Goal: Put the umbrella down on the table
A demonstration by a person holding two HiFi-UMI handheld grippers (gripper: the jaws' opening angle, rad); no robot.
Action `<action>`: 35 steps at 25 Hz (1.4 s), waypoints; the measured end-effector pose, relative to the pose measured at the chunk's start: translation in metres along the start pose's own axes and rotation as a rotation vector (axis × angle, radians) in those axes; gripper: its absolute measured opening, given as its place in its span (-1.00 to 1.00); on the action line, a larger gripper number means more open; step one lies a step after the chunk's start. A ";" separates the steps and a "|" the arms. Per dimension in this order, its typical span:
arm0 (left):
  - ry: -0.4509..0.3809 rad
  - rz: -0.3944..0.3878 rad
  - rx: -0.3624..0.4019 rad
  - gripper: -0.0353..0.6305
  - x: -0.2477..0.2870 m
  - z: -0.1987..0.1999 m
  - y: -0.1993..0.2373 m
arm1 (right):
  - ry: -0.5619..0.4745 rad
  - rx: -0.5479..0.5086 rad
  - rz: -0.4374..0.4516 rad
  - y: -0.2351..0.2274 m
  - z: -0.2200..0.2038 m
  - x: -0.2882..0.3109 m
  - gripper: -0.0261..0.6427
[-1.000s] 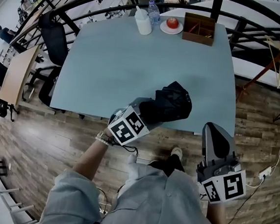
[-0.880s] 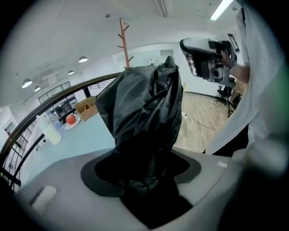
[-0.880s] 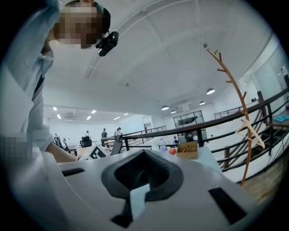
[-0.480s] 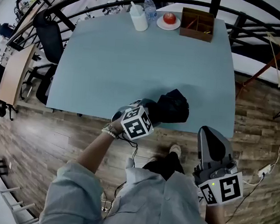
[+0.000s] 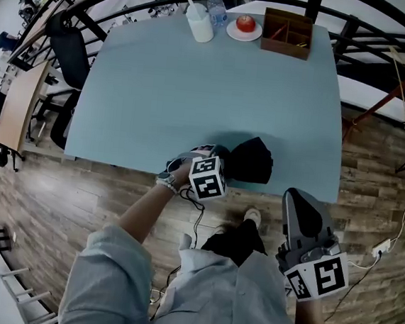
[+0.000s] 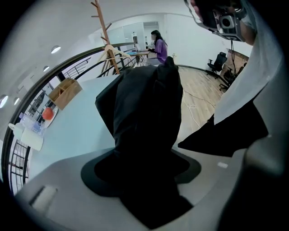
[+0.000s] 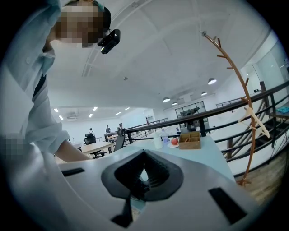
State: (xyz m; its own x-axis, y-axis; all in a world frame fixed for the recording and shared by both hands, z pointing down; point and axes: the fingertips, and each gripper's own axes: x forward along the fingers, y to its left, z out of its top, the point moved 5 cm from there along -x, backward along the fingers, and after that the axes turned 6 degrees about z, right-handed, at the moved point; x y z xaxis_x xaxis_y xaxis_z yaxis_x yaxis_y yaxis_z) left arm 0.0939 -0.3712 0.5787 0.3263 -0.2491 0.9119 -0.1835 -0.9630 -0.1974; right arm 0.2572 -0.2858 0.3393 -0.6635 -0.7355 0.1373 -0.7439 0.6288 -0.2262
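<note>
A folded black umbrella (image 5: 251,161) lies over the near edge of the pale blue table (image 5: 195,86); I cannot tell whether it rests on the top. My left gripper (image 5: 225,163) is shut on one end of it. In the left gripper view the umbrella (image 6: 144,108) fills the middle and runs out from between the jaws of the left gripper (image 6: 144,173). My right gripper (image 5: 303,201) hangs off the table above the wooden floor, to the right of the person's body. Seen from its own camera, the right gripper (image 7: 141,177) has its jaws together and holds nothing.
Along the table's far edge stand a white jug (image 5: 199,23), a water bottle (image 5: 217,8), a plate with a red apple (image 5: 245,25) and a wooden box (image 5: 287,32). A black chair (image 5: 69,52) sits at the left. A railing and a coat stand (image 5: 404,67) are behind and to the right.
My left gripper has brought the umbrella down and back toward the table's near edge. The right gripper has hardly moved.
</note>
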 end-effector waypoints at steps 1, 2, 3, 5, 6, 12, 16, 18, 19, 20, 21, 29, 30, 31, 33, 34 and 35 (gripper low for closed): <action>0.011 -0.005 0.007 -0.05 0.004 -0.001 -0.001 | 0.003 0.003 0.002 0.000 -0.001 0.000 -0.92; 0.024 -0.012 0.019 -0.05 0.008 -0.003 -0.003 | 0.005 0.005 0.002 0.000 -0.001 0.000 -0.92; 0.035 -0.018 0.035 -0.05 0.011 -0.004 -0.005 | 0.005 0.007 0.002 0.000 -0.002 0.000 -0.92; 0.053 -0.026 0.073 -0.05 0.016 -0.004 -0.007 | 0.008 0.013 0.001 -0.002 -0.003 0.000 -0.92; 0.060 -0.032 0.087 -0.05 0.017 -0.004 -0.008 | 0.010 0.016 0.000 -0.003 -0.004 0.000 -0.92; 0.096 -0.089 0.093 -0.05 0.022 -0.001 -0.007 | 0.022 0.028 0.009 0.001 -0.008 0.001 -0.92; 0.105 -0.113 0.094 -0.05 0.023 -0.001 -0.006 | 0.021 0.030 0.010 0.003 -0.008 0.001 -0.92; 0.102 -0.123 0.088 -0.05 0.024 -0.001 -0.006 | 0.022 0.029 0.008 0.004 -0.008 -0.001 -0.92; 0.103 -0.124 0.085 -0.05 0.024 -0.001 -0.006 | 0.024 0.027 0.007 0.005 -0.009 -0.003 -0.92; 0.107 -0.122 0.081 -0.04 0.024 -0.001 -0.007 | 0.028 0.024 0.005 0.005 -0.010 -0.005 -0.92; 0.111 -0.116 0.079 -0.03 0.024 -0.001 -0.007 | 0.034 0.020 0.004 0.006 -0.011 -0.006 -0.92; 0.093 -0.067 0.106 0.01 0.014 0.003 -0.004 | 0.070 -0.001 -0.001 0.010 -0.014 -0.010 -0.92; 0.084 -0.062 0.103 0.02 0.012 0.004 -0.003 | 0.068 0.005 -0.003 0.010 -0.014 -0.010 -0.92; 0.074 -0.059 0.098 0.02 0.010 0.005 -0.002 | 0.066 0.011 -0.005 0.010 -0.014 -0.009 -0.92; 0.056 -0.052 0.090 0.02 0.003 0.005 0.000 | 0.062 0.020 -0.006 0.011 -0.013 -0.007 -0.92; 0.047 -0.047 0.087 0.01 0.000 0.005 0.001 | 0.062 0.018 -0.006 0.013 -0.012 -0.007 -0.92; 0.037 -0.043 0.084 0.01 -0.004 0.006 0.001 | 0.063 0.012 -0.007 0.014 -0.011 -0.007 -0.92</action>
State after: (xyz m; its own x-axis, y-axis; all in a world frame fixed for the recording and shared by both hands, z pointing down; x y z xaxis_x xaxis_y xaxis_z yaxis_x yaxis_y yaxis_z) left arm 0.0977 -0.3721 0.5725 0.2975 -0.2049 0.9325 -0.0910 -0.9783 -0.1860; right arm 0.2504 -0.2690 0.3456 -0.6624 -0.7220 0.1996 -0.7476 0.6204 -0.2369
